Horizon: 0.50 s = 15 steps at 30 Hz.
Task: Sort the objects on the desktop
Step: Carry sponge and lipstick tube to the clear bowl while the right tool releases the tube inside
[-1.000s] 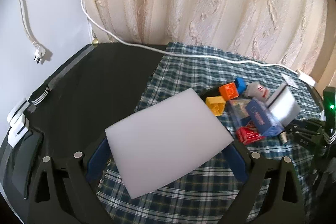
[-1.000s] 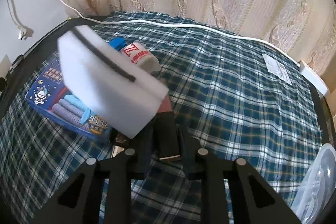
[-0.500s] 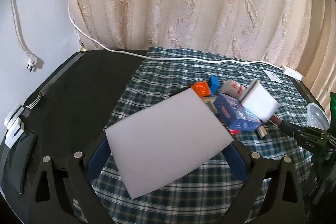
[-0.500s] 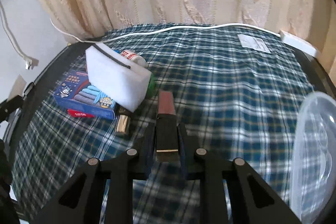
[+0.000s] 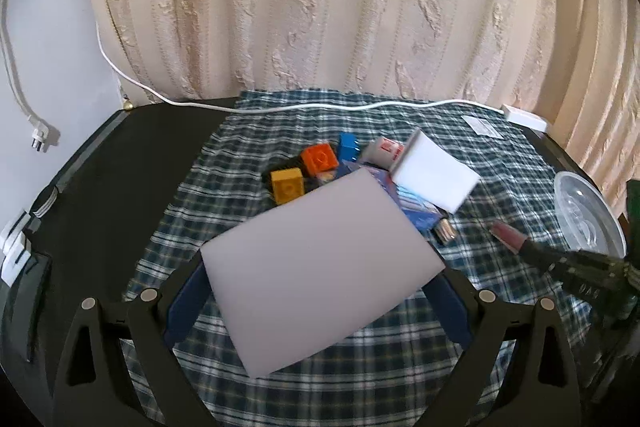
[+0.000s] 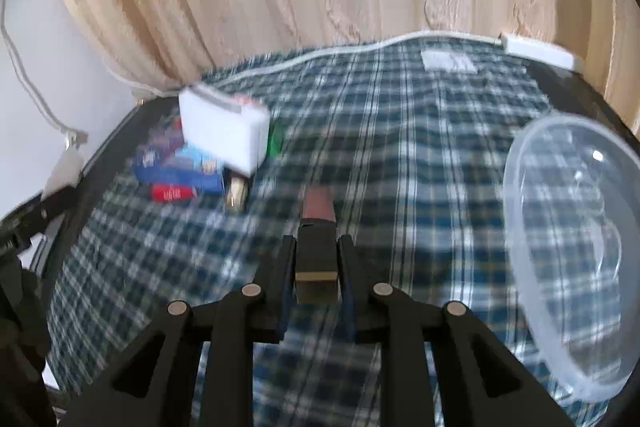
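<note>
My left gripper (image 5: pixel 316 291) is shut on a flat white foam pad (image 5: pixel 320 267), held above the plaid cloth. My right gripper (image 6: pixel 316 255) is shut on a dark lipstick tube (image 6: pixel 318 227) with a reddish tip; it also shows in the left wrist view (image 5: pixel 516 239). A pile sits mid-table: yellow block (image 5: pixel 286 185), orange block (image 5: pixel 319 159), blue block (image 5: pixel 349 146), white sponge (image 5: pixel 434 175), blue box (image 6: pixel 180 167), red item (image 6: pixel 174 193) and a metal tube (image 6: pixel 236 191).
A clear plastic bowl (image 6: pixel 572 251) lies at the right on the plaid cloth (image 6: pixel 400 131). A white cable (image 5: pixel 320 105) and adapter (image 5: pixel 524 117) run along the back by the curtain. Bare black tabletop (image 5: pixel 120 195) is on the left.
My right gripper has lifted the lipstick away from the pile and swung right toward the clear bowl. My left gripper has pulled back and up with the foam pad.
</note>
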Available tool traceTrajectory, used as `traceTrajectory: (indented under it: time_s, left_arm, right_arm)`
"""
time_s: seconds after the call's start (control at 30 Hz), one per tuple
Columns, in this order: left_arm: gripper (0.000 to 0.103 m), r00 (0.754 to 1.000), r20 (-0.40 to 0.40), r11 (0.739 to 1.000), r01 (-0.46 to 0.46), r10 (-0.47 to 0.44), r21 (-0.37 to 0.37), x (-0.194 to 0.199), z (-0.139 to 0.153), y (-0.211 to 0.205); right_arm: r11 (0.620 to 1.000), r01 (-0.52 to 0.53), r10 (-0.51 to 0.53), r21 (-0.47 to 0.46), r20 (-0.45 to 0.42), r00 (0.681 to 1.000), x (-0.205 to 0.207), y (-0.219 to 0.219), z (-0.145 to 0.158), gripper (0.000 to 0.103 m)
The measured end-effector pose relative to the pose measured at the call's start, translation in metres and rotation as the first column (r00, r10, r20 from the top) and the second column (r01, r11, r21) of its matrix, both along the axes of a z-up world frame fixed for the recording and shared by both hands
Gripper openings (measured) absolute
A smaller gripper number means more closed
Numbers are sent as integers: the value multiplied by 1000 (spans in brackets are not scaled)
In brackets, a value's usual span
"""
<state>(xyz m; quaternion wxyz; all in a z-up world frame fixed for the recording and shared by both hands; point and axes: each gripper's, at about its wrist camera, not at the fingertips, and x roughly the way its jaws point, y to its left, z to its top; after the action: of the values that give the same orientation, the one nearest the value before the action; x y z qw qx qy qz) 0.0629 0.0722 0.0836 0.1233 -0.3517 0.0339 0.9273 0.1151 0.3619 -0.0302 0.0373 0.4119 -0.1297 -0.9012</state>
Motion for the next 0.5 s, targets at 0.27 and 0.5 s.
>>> traceTrajectory:
  time_s: [0.27,0.5]
  left_arm:
    - [97,1000,16,1000,25,-25,-3,11,-3,12]
    - [97,999,16,999,47,-47,-8,14,0,23]
  right_arm:
    - [999,-14,12,47,35,999,-3,-9,-11,26]
    - [990,-22,17,140,38,999,-13,-20,-13,26]
